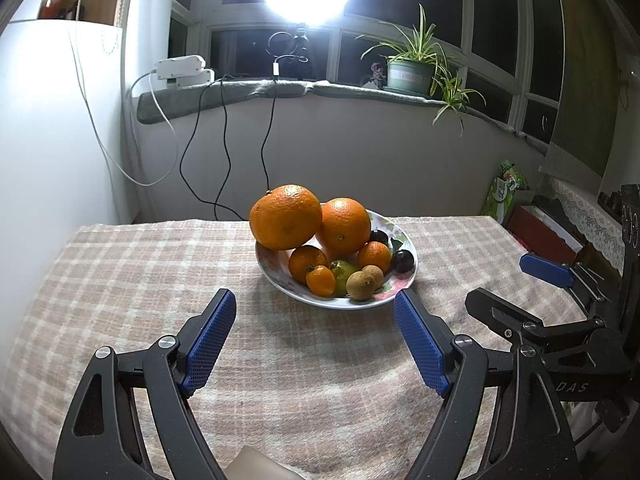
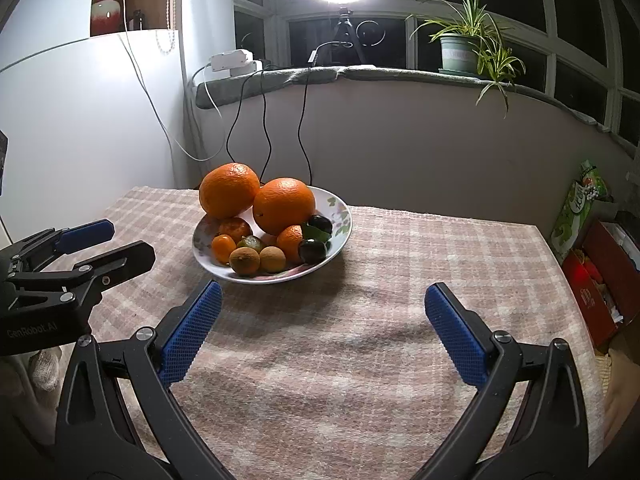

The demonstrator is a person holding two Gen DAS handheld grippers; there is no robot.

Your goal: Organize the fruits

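Observation:
A white flowered bowl (image 1: pixel 404 276) (image 2: pixel 340 236) stands mid-table on a plaid cloth. It holds two large oranges (image 1: pixel 286 216) (image 2: pixel 229 190), small tangerines (image 1: pixel 307 262), a kumquat (image 2: pixel 223 248), a green fruit (image 1: pixel 343 272), brown round fruits (image 2: pixel 245 260) and dark plums (image 1: pixel 403 260) (image 2: pixel 312 250). My left gripper (image 1: pixel 314 300) is open and empty, just before the bowl. My right gripper (image 2: pixel 322 292) is open and empty, in front of the bowl and to its right. Each gripper shows in the other's view: the right one (image 1: pixel 508 284) at the right edge, the left one (image 2: pixel 120 240) at the left edge.
The plaid-covered table (image 1: pixel 140 280) (image 2: pixel 440 260) runs to a wall at the back. Cables (image 1: pixel 224 152) hang from the windowsill, which carries a ring light and a potted plant (image 2: pixel 468 48). A green bag (image 2: pixel 580 204) and a red box (image 2: pixel 600 280) sit beyond the right table edge.

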